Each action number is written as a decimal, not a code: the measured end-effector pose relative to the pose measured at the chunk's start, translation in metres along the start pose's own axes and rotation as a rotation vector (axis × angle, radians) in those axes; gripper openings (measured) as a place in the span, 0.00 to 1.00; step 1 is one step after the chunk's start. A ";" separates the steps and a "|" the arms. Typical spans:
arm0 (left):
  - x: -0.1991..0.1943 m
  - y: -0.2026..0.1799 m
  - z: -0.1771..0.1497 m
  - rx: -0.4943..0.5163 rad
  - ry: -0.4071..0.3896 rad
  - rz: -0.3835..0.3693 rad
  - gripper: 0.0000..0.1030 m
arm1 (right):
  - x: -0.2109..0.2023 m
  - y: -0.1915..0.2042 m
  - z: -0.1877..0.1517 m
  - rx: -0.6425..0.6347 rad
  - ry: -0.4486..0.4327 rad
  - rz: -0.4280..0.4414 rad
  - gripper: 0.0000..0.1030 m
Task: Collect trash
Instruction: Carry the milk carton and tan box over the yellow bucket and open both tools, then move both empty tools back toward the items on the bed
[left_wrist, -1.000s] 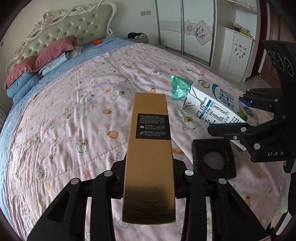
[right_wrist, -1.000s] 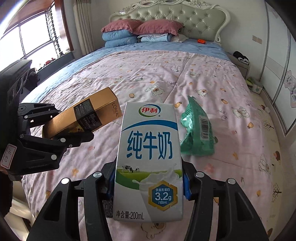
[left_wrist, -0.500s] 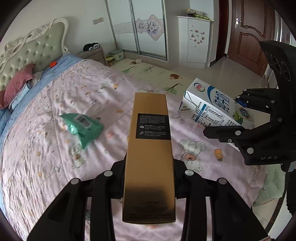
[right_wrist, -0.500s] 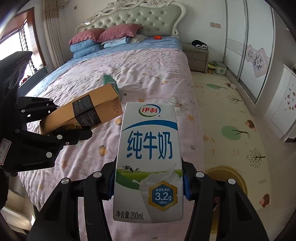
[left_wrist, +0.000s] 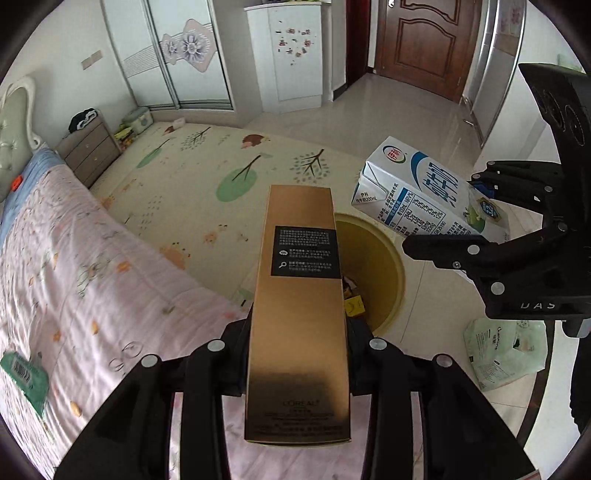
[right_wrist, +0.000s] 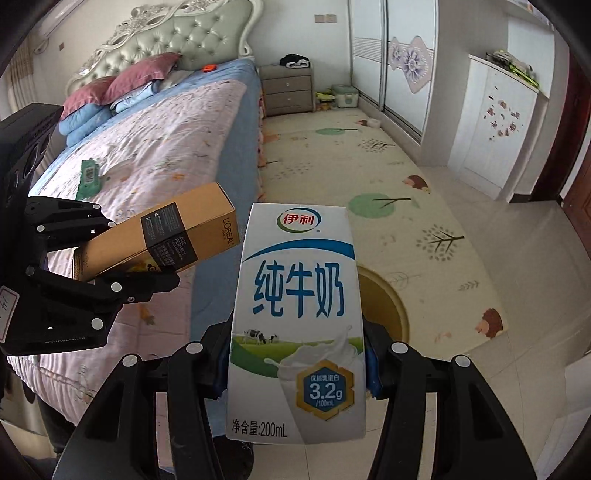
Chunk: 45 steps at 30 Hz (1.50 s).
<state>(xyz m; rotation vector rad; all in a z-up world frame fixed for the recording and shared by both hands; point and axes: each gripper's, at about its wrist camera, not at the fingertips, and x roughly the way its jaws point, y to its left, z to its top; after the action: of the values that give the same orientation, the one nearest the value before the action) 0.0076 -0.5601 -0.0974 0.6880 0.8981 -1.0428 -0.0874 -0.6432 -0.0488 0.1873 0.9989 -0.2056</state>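
Note:
My left gripper (left_wrist: 299, 332) is shut on a long gold cosmetics box (left_wrist: 301, 221), which points out over a round yellow bin (left_wrist: 397, 258) on the floor beside the bed. My right gripper (right_wrist: 297, 365) is shut on a white and blue milk carton (right_wrist: 299, 295), with the same bin (right_wrist: 384, 299) just beyond it. Each view shows the other hand's load: the milk carton (left_wrist: 424, 195) at the right, the gold box (right_wrist: 166, 240) at the left in the left gripper (right_wrist: 118, 254). A green packet (right_wrist: 88, 177) lies on the bed.
The bed (left_wrist: 74, 277) with its pink quilt fills the left. A pale plastic bag (left_wrist: 506, 350) lies on the tiled floor right of the bin. A patterned play mat (right_wrist: 406, 177) covers the floor, with a nightstand (right_wrist: 288, 92), wardrobe and white cabinet (right_wrist: 495, 122) beyond.
Both grippers have swung off the bed to the right, carrying the box and the carton over the floor by the yellow bin. The green packet stayed on the bed.

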 end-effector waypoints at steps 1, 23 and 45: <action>0.007 -0.006 0.005 0.008 0.010 -0.011 0.35 | 0.001 -0.009 -0.004 0.013 0.007 -0.007 0.51; 0.099 -0.011 0.058 0.015 0.137 -0.027 0.93 | 0.079 -0.103 -0.014 0.238 0.111 -0.010 0.67; 0.009 0.010 0.025 -0.053 -0.029 0.022 0.93 | 0.023 -0.048 0.002 0.151 0.030 -0.002 0.66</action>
<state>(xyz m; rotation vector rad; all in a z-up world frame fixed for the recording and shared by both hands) 0.0264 -0.5812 -0.0928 0.6355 0.8889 -1.0037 -0.0861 -0.6922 -0.0698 0.3279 1.0139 -0.2813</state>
